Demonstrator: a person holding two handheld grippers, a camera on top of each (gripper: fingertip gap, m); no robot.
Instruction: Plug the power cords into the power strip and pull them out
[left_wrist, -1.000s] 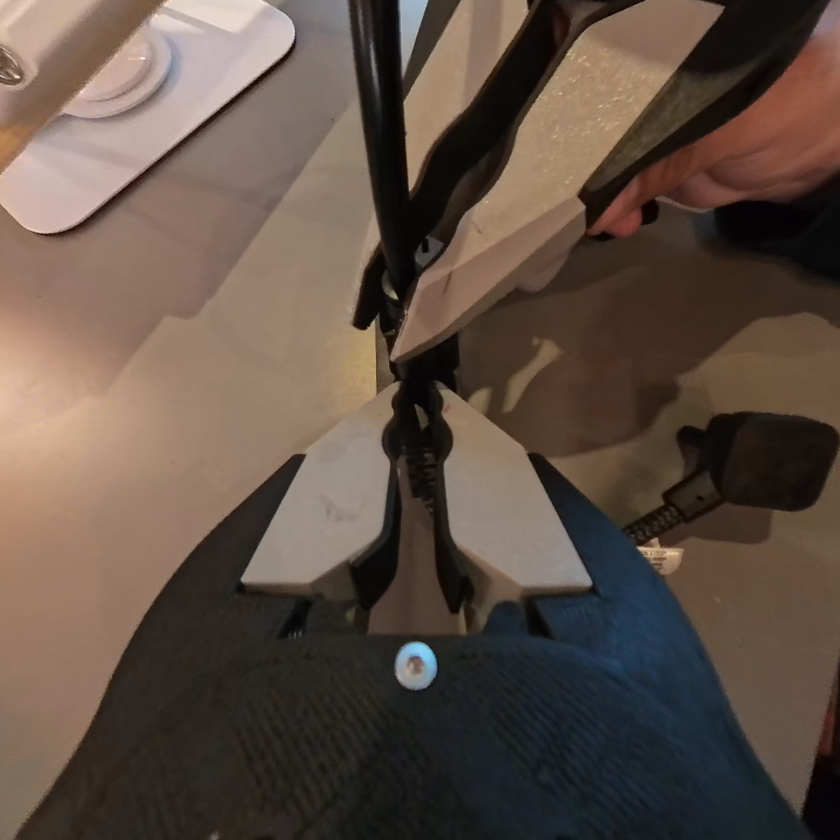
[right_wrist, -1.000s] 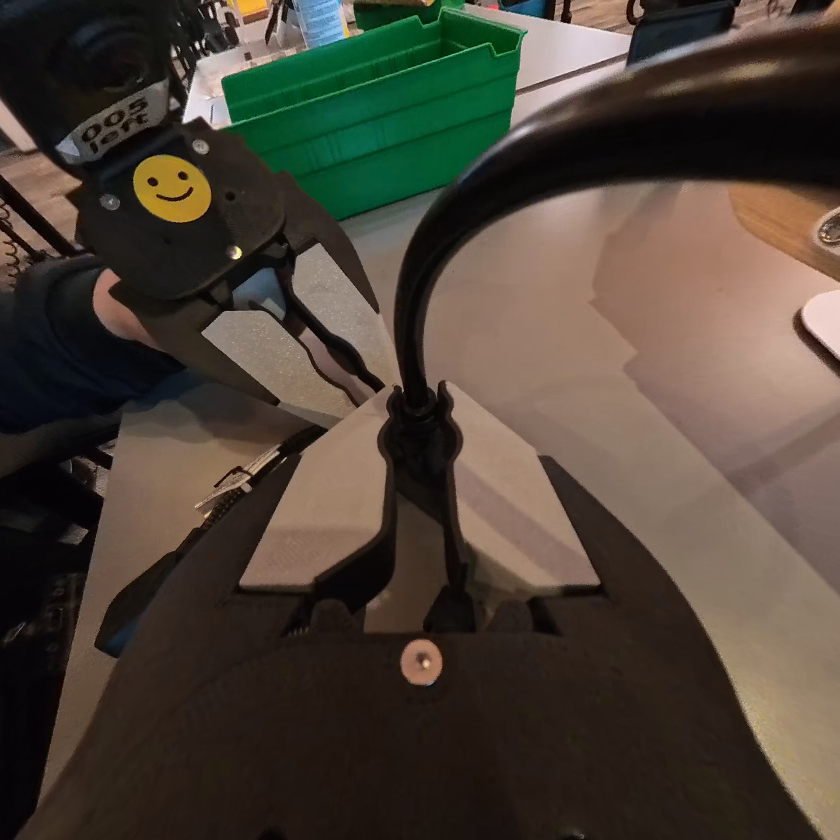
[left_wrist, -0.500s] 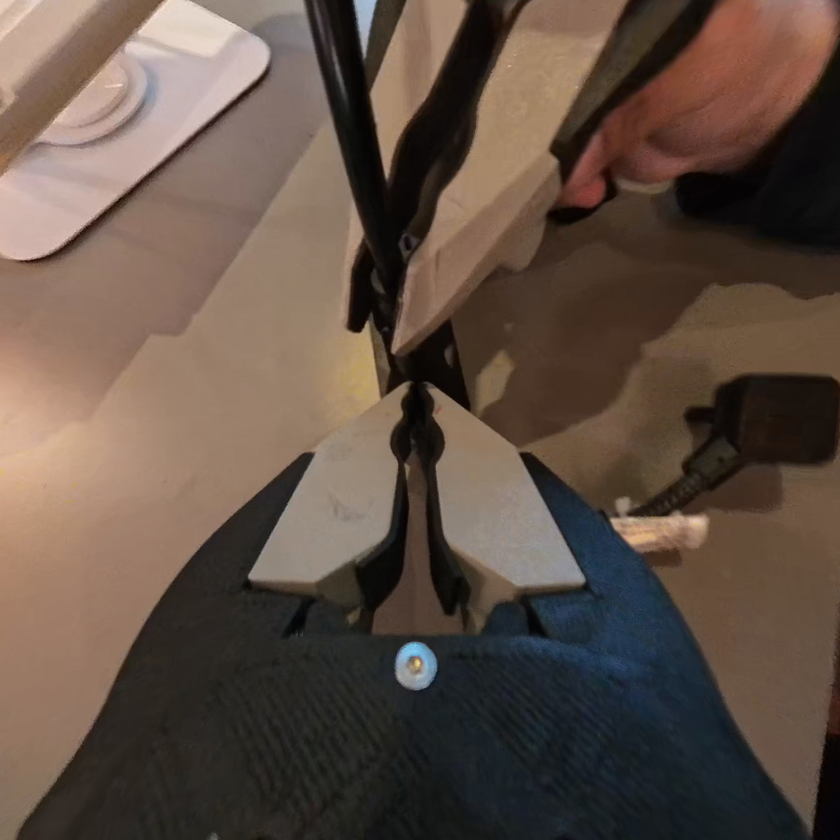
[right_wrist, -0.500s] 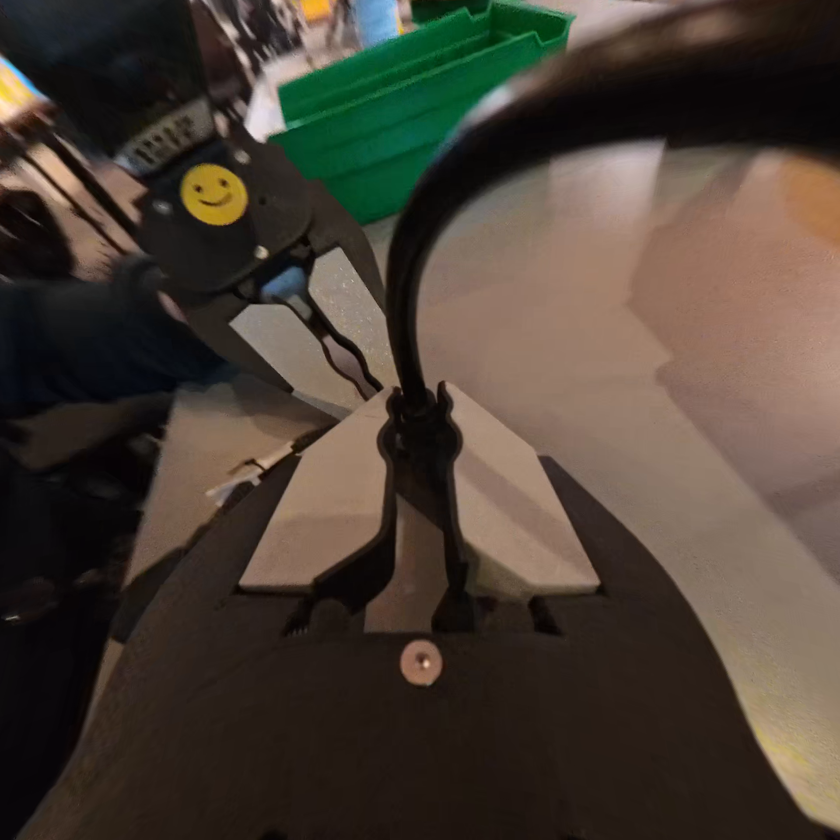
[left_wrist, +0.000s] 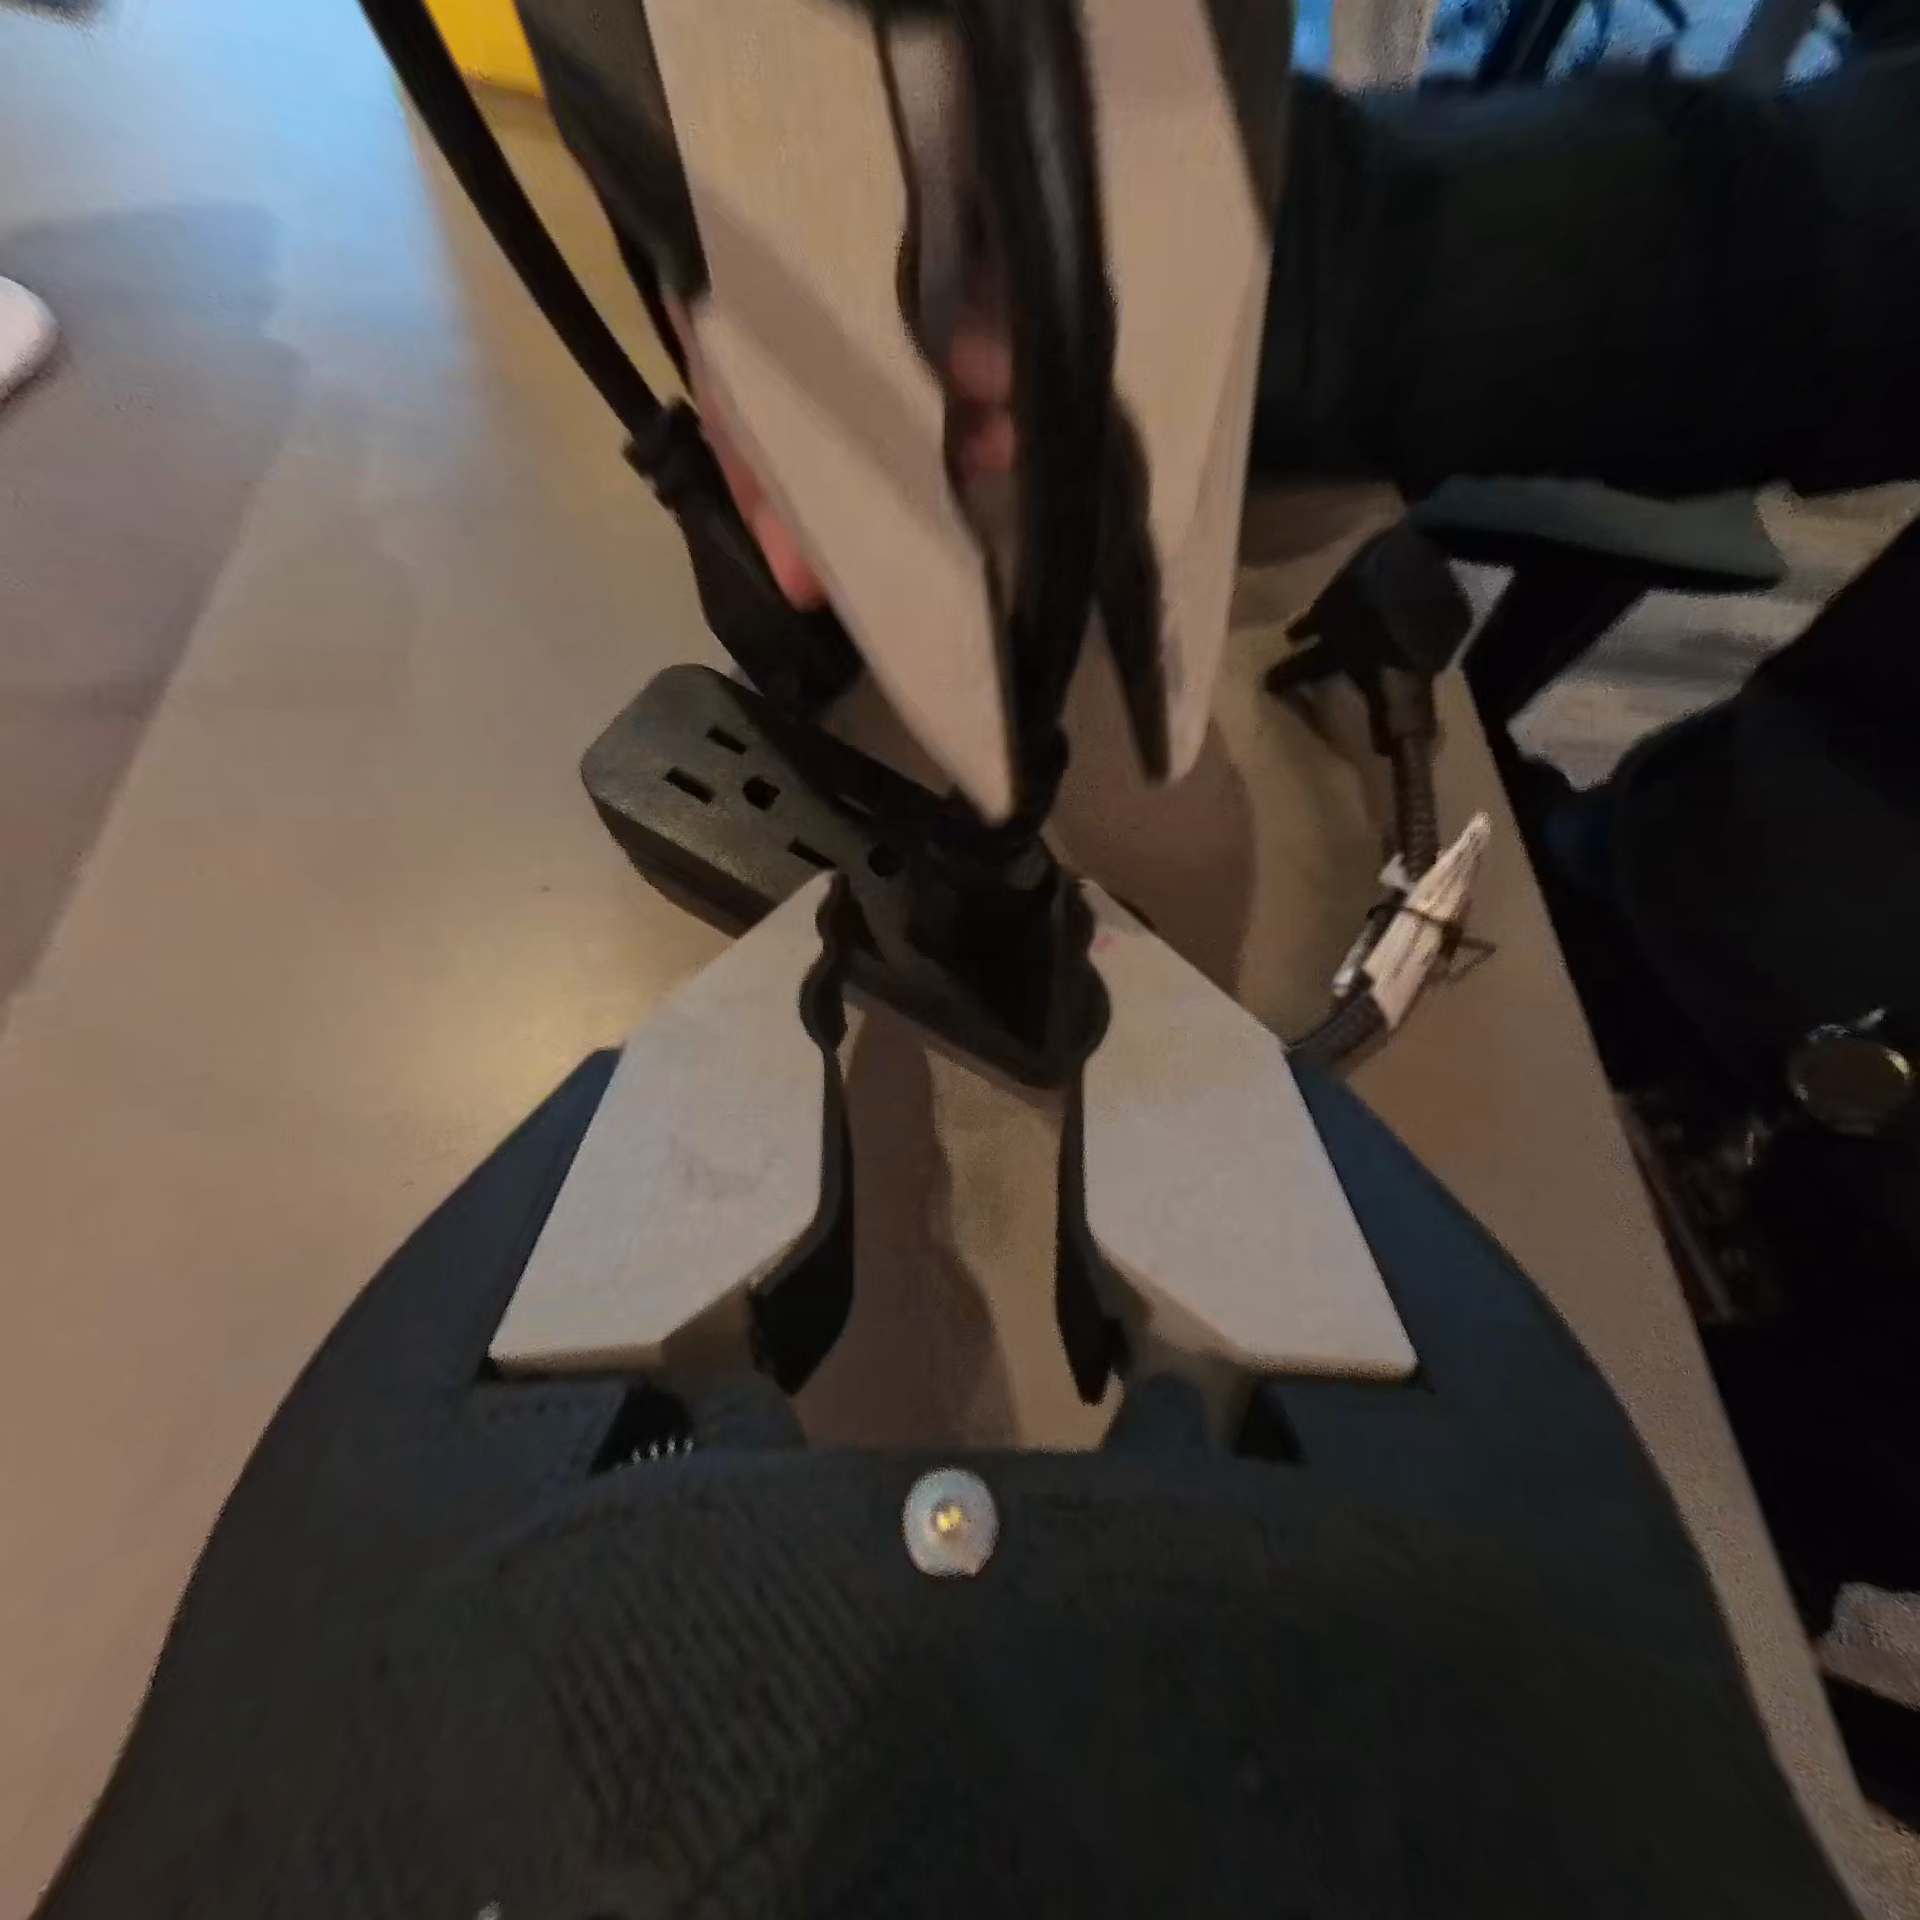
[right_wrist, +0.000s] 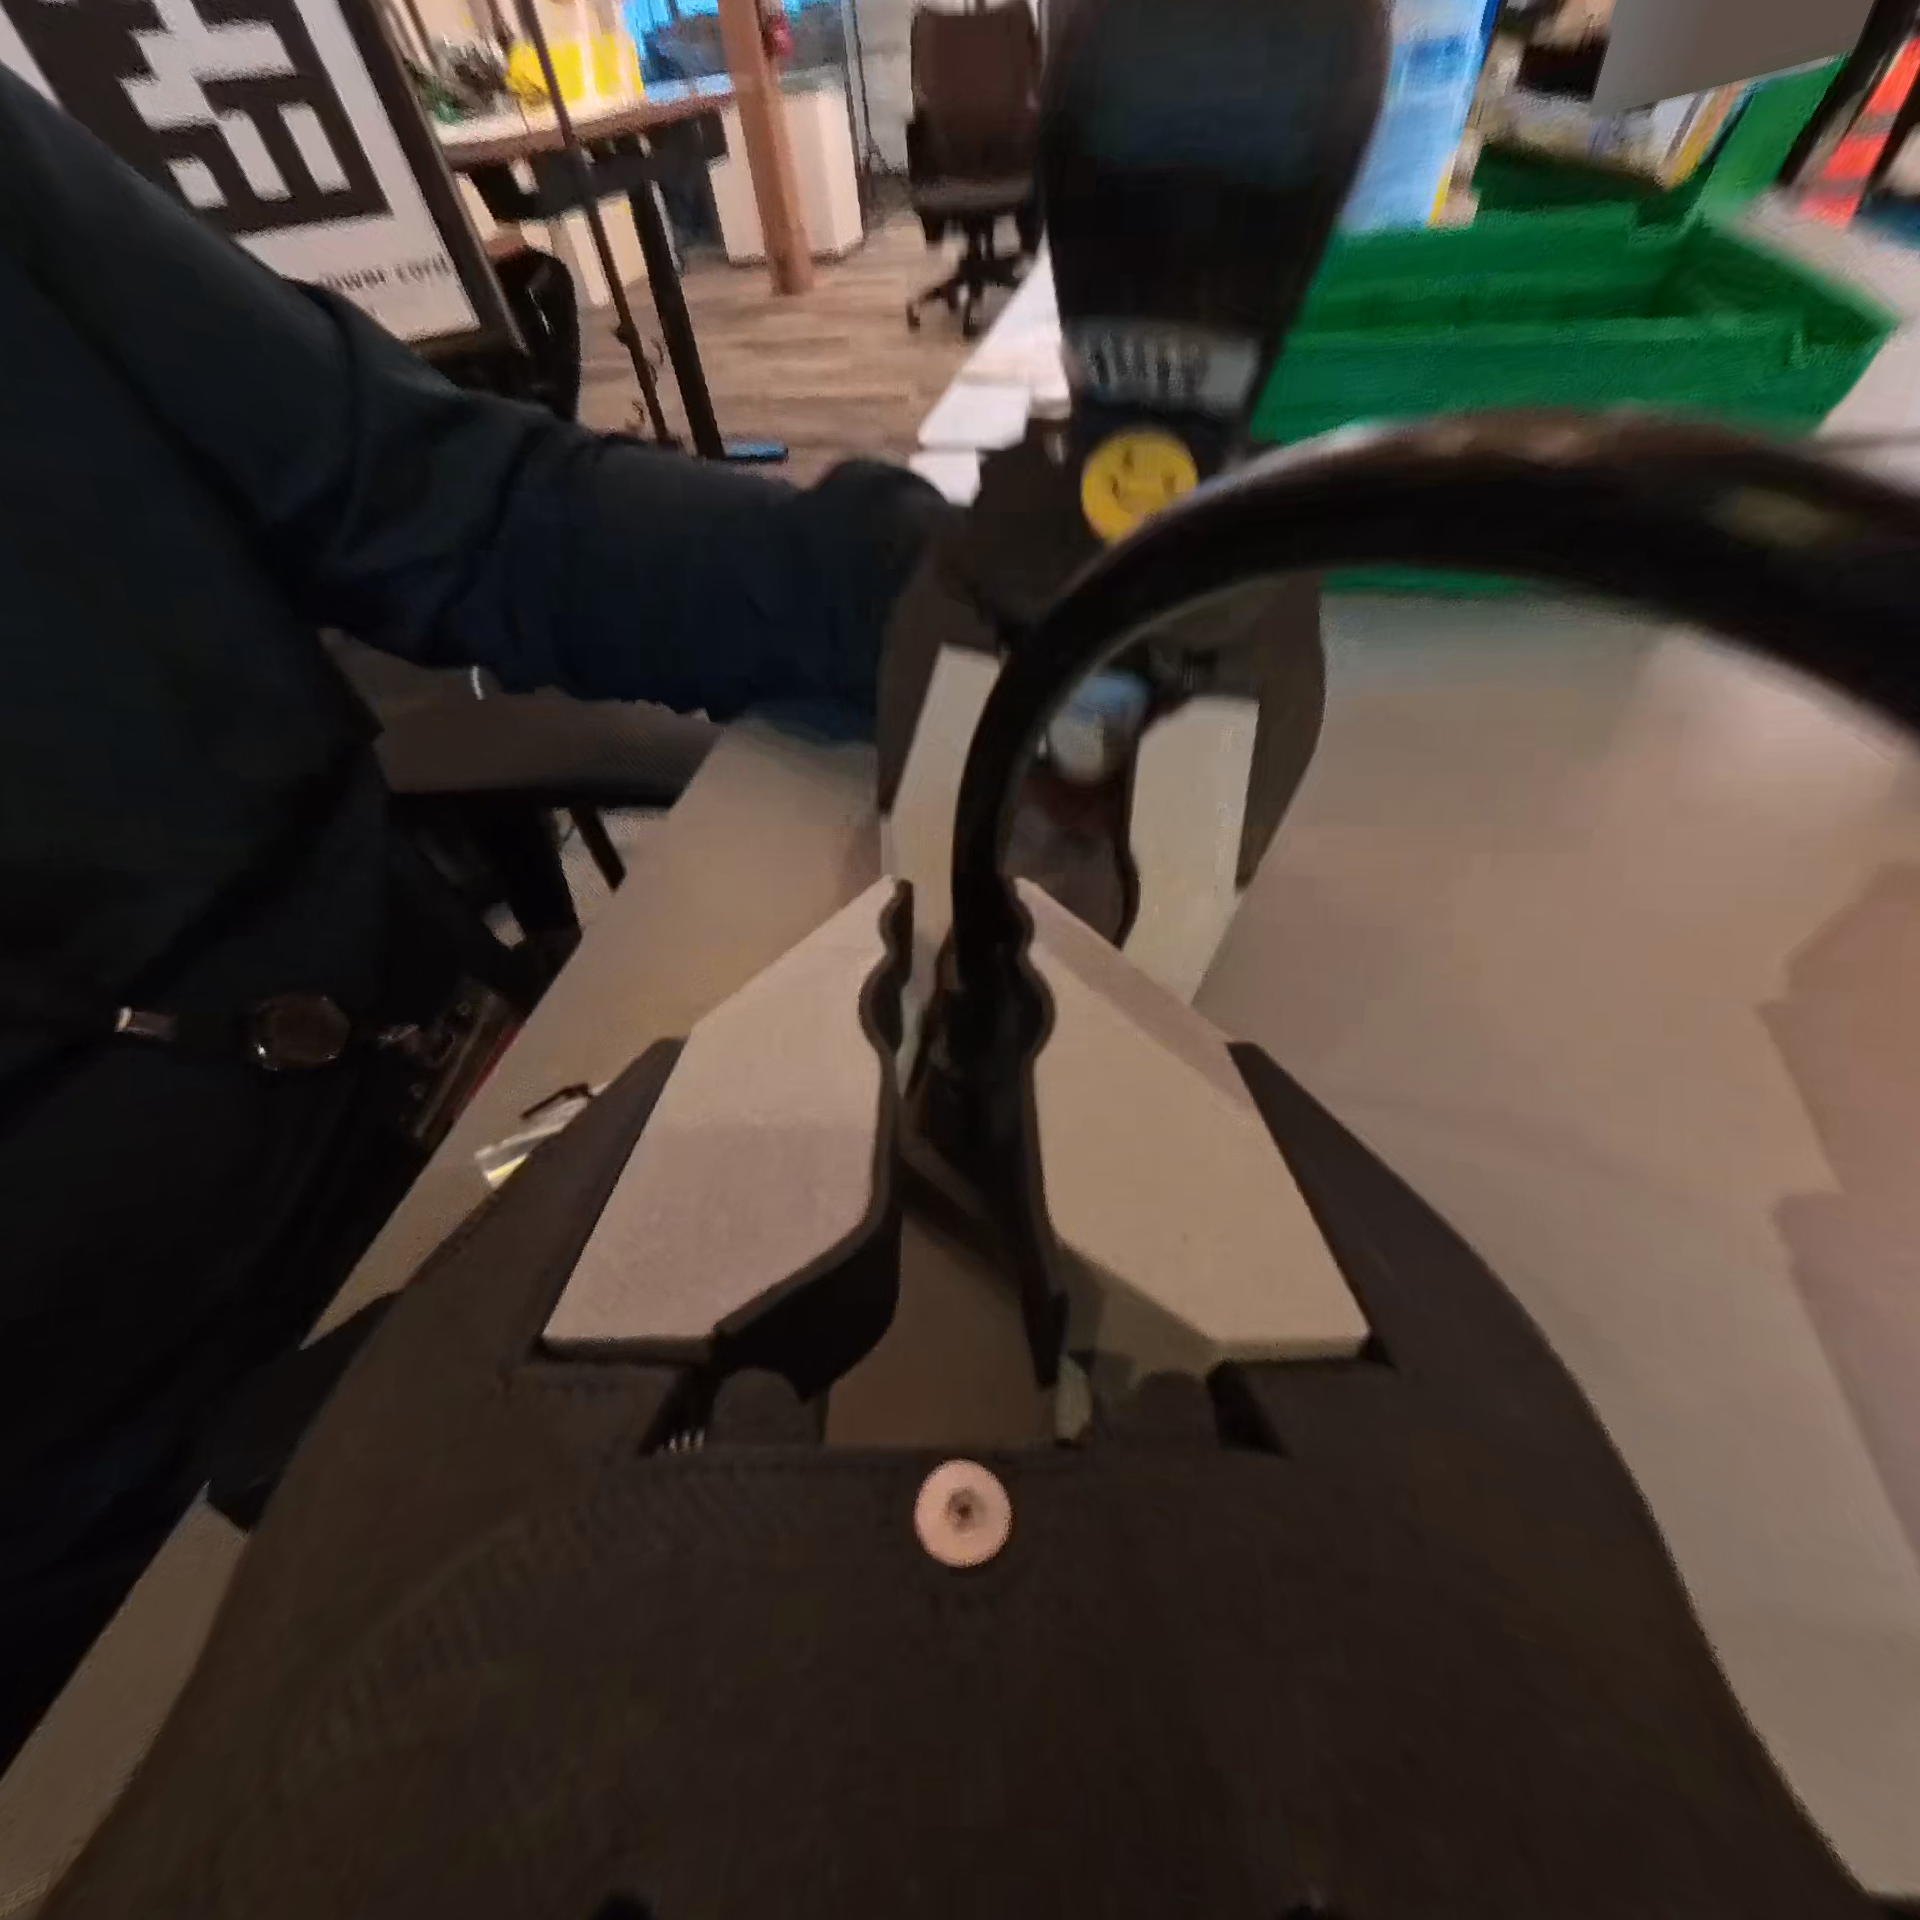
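A black power strip (left_wrist: 707, 790) lies on the grey table. My left gripper (left_wrist: 956, 925) is shut on the strip's near end, one finger on each side. My right gripper (right_wrist: 961, 914) is shut on a black power cord (right_wrist: 1351, 488) at its plug; the cord arches up and to the right. In the left wrist view the right gripper (left_wrist: 1081, 790) points down over the strip, its tips close to my left fingertips, and the cord (left_wrist: 540, 239) runs down beside it. Blur hides whether the plug sits in a socket. The left gripper (right_wrist: 1070, 862) shows behind the cord.
A second black plug (left_wrist: 1382, 613) with a braided cord and a white tag (left_wrist: 1423, 914) lies right of the strip, near the table's right edge. A green bin (right_wrist: 1558, 322) stands at the back. A person's dark sleeve (right_wrist: 623, 582) reaches in from the left.
My left gripper was shut tight; its jaws now stand wider, around the strip's end. The right gripper has swung over the strip with the cord. Both views have turned.
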